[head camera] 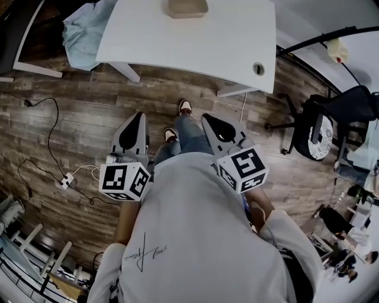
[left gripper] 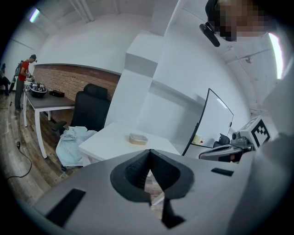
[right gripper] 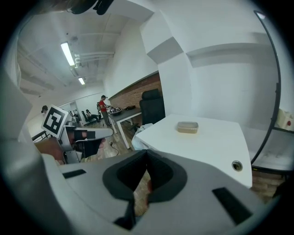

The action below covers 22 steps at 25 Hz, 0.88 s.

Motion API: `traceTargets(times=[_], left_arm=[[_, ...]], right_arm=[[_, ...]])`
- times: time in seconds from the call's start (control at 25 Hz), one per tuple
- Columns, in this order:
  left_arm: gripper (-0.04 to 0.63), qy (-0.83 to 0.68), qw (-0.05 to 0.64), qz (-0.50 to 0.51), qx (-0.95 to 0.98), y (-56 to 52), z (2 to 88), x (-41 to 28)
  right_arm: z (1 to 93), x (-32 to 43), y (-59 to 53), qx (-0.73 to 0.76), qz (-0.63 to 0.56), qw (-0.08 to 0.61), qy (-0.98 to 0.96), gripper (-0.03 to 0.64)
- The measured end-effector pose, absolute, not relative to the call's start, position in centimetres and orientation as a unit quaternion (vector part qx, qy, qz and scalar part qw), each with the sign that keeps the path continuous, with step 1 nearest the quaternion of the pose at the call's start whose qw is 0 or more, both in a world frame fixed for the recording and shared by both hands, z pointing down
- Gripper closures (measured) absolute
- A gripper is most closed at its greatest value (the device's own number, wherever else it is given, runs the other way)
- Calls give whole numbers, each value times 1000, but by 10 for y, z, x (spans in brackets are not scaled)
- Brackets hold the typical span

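- At the person's waist, the left gripper (head camera: 137,117) has its jaws pressed together to a point; in the left gripper view only floor shows behind the closed tips (left gripper: 149,152), and nothing is held.
- Just beside it, the right gripper (head camera: 208,117) is the same: jaws closed tip to tip (right gripper: 147,152), empty, touching nothing.
- Both point forward and lean slightly towards each other, with the person's shoes (head camera: 185,107) on the wooden floor between and below them.
- Ahead of both tips and apart from them stands the white table (head camera: 237,41), its near edge facing the grippers.
- Well beyond that edge sits a shallow beige container (head camera: 187,7), its long side crosswise to the grippers. It lies between their two lines, a shade nearer the right one's side.
- Ahead of the right gripper, a round cable hole (head camera: 259,68) marks the table's near corner.
- Ahead and left of the left gripper, a pale blue cloth (head camera: 83,26) hangs beside the table.
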<state>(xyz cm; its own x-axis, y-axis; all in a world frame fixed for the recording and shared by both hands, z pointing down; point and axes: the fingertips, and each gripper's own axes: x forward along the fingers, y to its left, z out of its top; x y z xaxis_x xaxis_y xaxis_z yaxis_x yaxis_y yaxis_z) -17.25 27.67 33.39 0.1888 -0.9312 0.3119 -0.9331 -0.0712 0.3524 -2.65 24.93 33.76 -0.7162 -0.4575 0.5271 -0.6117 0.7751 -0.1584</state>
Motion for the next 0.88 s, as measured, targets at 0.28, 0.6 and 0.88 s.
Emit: traceTargets(times=[0.28,0.6,0.88], left_arm=[[588,-621,240,15,746,236,336,-173],[588,-611,230,23,757,174,328,-179],[588,-610,228,25,759,122,325,-182]], right_arm=[[343,-25,211,313,175,226,-906,609],[341,-36,151,320,179,216,-905,609],[338,-45,100,312,181,209,-909,609]])
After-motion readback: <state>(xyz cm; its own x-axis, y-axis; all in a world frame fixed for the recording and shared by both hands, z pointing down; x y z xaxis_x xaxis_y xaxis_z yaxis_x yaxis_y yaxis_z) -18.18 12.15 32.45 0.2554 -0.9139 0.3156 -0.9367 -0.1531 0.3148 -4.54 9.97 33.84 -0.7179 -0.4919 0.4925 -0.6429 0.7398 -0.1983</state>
